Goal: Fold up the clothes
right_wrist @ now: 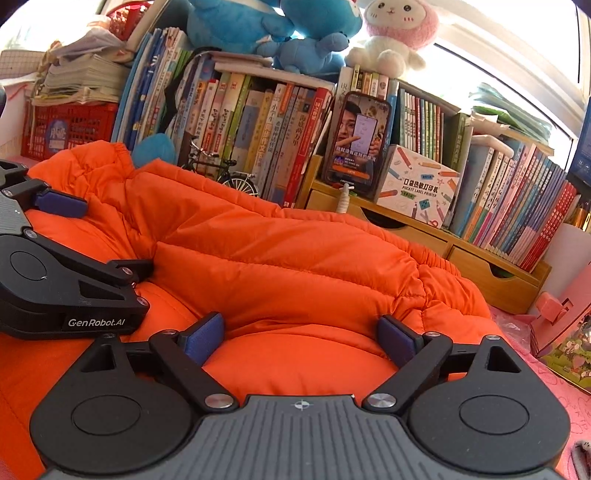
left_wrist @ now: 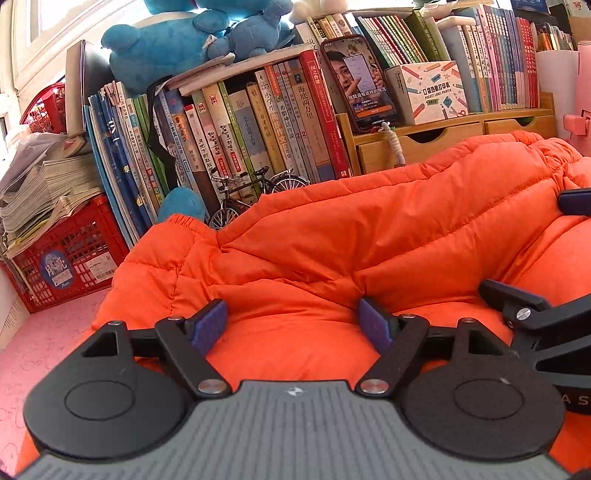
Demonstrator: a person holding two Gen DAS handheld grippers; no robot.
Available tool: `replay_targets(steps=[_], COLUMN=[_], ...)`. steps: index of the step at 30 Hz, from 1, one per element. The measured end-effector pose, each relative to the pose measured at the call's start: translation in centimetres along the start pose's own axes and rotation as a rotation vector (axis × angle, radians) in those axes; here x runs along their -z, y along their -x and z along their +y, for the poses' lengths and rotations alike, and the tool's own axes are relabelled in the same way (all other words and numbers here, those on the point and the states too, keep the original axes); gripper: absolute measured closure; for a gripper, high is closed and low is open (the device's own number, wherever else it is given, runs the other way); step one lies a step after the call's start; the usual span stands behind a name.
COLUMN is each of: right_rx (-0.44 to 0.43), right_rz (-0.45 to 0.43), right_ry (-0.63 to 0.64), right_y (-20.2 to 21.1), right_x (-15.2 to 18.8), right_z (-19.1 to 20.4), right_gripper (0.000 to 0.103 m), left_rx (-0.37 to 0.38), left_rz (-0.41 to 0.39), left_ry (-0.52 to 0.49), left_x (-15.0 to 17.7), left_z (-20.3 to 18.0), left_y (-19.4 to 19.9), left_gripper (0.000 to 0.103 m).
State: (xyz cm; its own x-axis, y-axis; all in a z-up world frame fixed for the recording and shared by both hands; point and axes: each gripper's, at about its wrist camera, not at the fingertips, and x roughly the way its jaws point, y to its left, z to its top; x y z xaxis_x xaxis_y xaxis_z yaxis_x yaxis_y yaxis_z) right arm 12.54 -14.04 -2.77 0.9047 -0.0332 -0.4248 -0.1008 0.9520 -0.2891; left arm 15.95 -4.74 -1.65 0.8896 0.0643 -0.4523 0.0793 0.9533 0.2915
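Where right wrist looks, pink plush (right_wrist: 397, 35) atop books (right_wrist: 258, 140).

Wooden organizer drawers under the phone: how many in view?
3. Right wrist view: one below the phone, one right of it. Left wrist view shows these two plus an unnotched front on the left. More may sit behind the orange jacket.

We see an orange quilted puffer jacket (left_wrist: 332, 251) lying bunched on the pink surface in front of the bookshelf. It is puffy, stitched in horizontal channels, with deep creases. An elastic-gathered cuff (left_wrist: 183, 221) sticks up at its left end, and another gathered edge (right_wrist: 436, 258) shows toward the right. One thick fold lies across the top of the bulk.
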Motion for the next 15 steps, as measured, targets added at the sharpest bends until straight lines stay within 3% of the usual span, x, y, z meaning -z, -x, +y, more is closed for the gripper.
replay_targets(steps=[15], right_rx=[0.019], right_rz=[0.013], right_ry=[-0.025], right_y=[-0.41], right_x=[-0.19], right_z=[-0.41], right_gripper=[0.0], left_rx=[-0.026], left_rz=[0.023], left_ry=[0.062], left_x=[0.04], left_z=[0.78], left_y=[-0.41], left_gripper=[0.004])
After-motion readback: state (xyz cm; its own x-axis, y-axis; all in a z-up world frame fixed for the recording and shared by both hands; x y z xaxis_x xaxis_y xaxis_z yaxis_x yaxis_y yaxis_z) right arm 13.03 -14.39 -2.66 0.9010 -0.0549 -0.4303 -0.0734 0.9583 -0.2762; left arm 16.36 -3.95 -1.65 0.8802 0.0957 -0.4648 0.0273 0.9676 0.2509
